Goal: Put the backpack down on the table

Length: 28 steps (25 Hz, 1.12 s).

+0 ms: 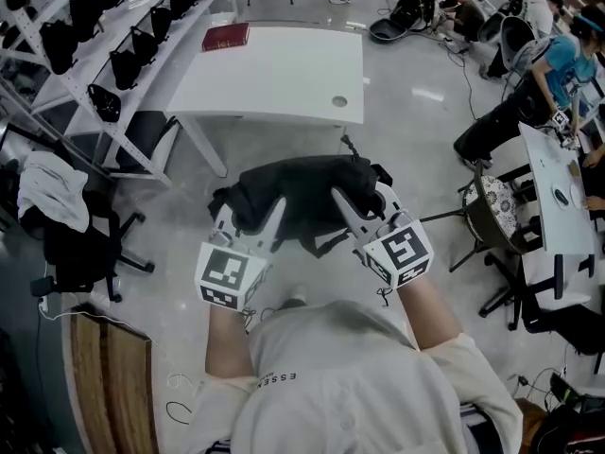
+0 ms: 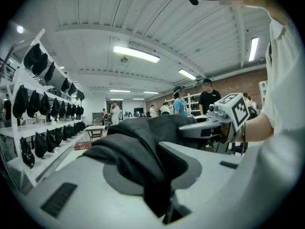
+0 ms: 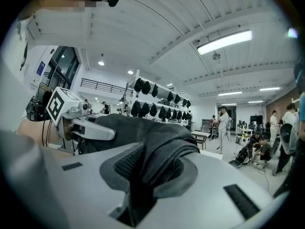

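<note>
**A:** Where is the bag at this point?

**B:** You're holding the black backpack (image 1: 302,197) in the air, just short of the near edge of the white table (image 1: 284,78). Your left gripper (image 1: 274,214) is pinching a fold of its fabric on the left side, and your right gripper (image 1: 342,204) is clamping another fold on the right.

**A:** What am I risking from here?

**B:** You're gripping loose cloth, not a handle. I'm judging that a fold could slide out of one pair of jaws, and the bag would sag or tip to that side. A strap (image 1: 317,244) is also dangling under the bag. If you're coming in low, it could catch on the table's near edge and drag the bag askew.

**A:** And the landing spot?

**B:** A dark red book (image 1: 225,37) is lying at the table's far left corner, and a small round cable hole (image 1: 339,101) is showing near the right edge. A rack of black bags (image 1: 113,55) is standing left of the table. At the far right, people are working at another desk (image 1: 558,187).
</note>
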Each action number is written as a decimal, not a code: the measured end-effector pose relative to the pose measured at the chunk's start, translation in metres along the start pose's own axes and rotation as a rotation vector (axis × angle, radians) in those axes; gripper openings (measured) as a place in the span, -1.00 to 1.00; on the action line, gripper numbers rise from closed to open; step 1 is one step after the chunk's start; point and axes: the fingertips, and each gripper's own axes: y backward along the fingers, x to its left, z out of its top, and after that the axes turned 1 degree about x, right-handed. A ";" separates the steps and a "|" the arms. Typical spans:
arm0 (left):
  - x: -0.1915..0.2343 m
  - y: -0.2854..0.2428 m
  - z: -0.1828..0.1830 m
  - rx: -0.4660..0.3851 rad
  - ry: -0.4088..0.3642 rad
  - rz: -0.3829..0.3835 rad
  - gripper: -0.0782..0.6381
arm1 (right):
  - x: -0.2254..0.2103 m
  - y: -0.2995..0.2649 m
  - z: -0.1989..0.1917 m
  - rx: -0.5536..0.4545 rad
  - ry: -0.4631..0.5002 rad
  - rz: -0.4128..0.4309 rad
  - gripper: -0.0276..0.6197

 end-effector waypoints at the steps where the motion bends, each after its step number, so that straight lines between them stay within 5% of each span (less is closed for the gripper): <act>1: 0.010 -0.001 0.000 0.000 -0.006 -0.007 -0.52 | 0.000 -0.009 0.003 -0.002 -0.002 -0.009 -0.65; 16: 0.128 -0.029 -0.009 0.019 0.016 0.020 -0.52 | -0.012 -0.134 0.015 0.004 -0.037 0.016 -0.65; 28: 0.218 -0.131 0.005 0.035 0.019 0.095 -0.52 | -0.105 -0.245 0.017 -0.021 -0.044 0.092 -0.64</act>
